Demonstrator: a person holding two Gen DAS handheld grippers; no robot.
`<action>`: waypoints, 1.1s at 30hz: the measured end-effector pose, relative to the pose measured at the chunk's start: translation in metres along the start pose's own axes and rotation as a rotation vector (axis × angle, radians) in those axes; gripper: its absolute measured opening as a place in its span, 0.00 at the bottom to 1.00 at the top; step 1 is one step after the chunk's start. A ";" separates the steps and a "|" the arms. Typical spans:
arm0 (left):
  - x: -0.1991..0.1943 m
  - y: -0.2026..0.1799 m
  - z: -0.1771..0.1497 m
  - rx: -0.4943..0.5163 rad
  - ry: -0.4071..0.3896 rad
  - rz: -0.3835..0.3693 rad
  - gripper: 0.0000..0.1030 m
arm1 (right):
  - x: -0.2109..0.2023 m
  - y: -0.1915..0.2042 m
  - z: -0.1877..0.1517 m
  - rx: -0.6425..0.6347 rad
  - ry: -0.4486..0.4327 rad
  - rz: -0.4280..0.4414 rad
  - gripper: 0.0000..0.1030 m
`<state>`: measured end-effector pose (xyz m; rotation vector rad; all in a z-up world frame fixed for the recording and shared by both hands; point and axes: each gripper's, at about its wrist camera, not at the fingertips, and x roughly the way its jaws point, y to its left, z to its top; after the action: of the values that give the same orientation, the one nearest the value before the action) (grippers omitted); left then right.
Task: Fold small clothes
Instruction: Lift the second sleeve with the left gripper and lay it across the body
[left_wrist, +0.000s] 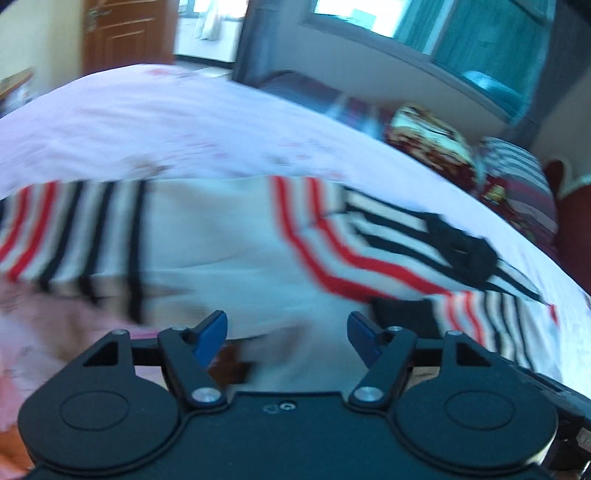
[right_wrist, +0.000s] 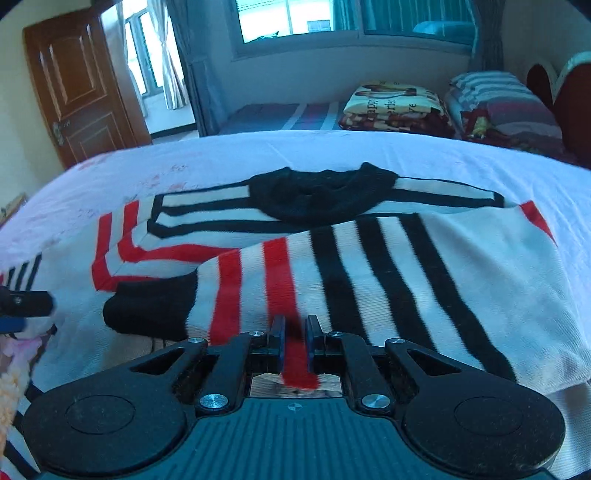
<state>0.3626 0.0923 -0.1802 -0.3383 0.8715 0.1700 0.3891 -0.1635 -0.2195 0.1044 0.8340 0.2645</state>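
While the striped sweater lies on the pink bedsheet, right gripper pinching its hem, left gripper spread, empty above it.

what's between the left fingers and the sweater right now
Nothing visible. The left gripper is open with only air between its fingers, and the striped sweater lies just ahead on the pink bedsheet. The right gripper is shut on the sweater's folded sleeve.

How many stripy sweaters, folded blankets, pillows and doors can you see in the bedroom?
Striped sweater: 1
Folded blanket: 1
Striped pillow: 1
Brown door: 1
Total: 4
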 end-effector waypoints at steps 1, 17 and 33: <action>-0.002 0.011 0.001 -0.022 0.005 0.012 0.67 | 0.003 0.005 -0.001 -0.033 -0.004 -0.020 0.11; -0.036 0.181 0.009 -0.403 -0.019 0.068 0.68 | 0.002 0.074 0.008 -0.050 -0.067 0.042 0.70; 0.007 0.270 0.012 -0.822 -0.078 -0.105 0.09 | 0.017 0.088 0.005 -0.040 -0.025 0.038 0.70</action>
<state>0.2989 0.3488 -0.2380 -1.1332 0.6709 0.4410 0.3871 -0.0738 -0.2114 0.0858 0.8023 0.3148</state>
